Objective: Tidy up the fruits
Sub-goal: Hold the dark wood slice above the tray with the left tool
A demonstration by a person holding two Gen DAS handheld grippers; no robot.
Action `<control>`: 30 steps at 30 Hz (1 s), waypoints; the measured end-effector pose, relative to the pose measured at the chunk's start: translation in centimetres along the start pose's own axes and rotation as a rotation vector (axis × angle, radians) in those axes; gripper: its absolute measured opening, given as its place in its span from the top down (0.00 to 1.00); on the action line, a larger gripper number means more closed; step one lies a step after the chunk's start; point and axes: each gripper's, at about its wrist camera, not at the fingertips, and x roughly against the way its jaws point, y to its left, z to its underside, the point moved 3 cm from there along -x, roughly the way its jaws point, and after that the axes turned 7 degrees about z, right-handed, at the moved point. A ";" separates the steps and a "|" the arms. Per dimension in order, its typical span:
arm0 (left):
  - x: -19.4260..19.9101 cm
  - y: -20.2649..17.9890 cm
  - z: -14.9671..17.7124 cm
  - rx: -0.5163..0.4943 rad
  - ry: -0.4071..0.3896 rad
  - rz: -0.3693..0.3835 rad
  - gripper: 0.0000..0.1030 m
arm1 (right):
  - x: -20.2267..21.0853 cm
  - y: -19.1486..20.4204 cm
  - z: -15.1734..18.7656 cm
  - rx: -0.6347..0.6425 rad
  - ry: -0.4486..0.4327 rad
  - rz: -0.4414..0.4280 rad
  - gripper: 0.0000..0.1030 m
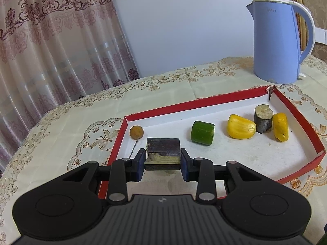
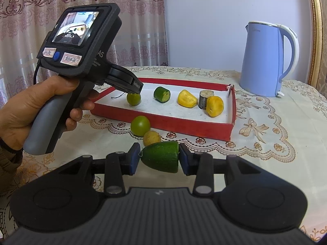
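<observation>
Left tool [image 1: 162, 162] clamping dark block [image 1: 163, 150] over red tray [image 1: 216, 100], right tool [image 2: 159, 159] gripping green fruit piece [image 2: 161, 156]

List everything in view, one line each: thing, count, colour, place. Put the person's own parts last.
red tray: one, red walls and white floor, on the table.
tablecloth: one, cream with gold pattern, covering the table.
kettle: one, light blue, behind the tray's right end.
curtain: one, beige with maroon pattern, back left.
yellow pieces: two, yellow, right part of the tray.
grey stub: one, grey, in the tray between the yellow pieces.
green cylinder: one, green, middle of the tray.
round fruit: one, yellowish, left end of the tray.
green ball: one, on the cloth in front of the tray.
yellow ball: one, beside the green ball.
dark block: one, brown, in the left gripper.
green half fruit: one, in the right gripper.
left hand: one, on the left gripper's handle.
</observation>
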 end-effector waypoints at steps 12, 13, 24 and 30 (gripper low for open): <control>-0.8 -0.4 -0.6 -0.022 0.000 -0.028 0.67 | -0.1 0.1 0.0 0.008 0.003 -0.004 0.63; -0.9 -0.4 -0.6 -0.023 0.001 -0.031 0.67 | -0.1 0.2 0.0 0.009 0.004 -0.005 0.63; -1.7 -0.5 -0.9 -0.035 0.007 -0.041 0.67 | -0.2 0.1 0.0 0.009 0.005 -0.008 0.63; -2.5 -0.4 -1.1 -0.042 0.016 -0.055 0.67 | -0.3 -0.2 0.1 0.003 0.006 -0.009 0.63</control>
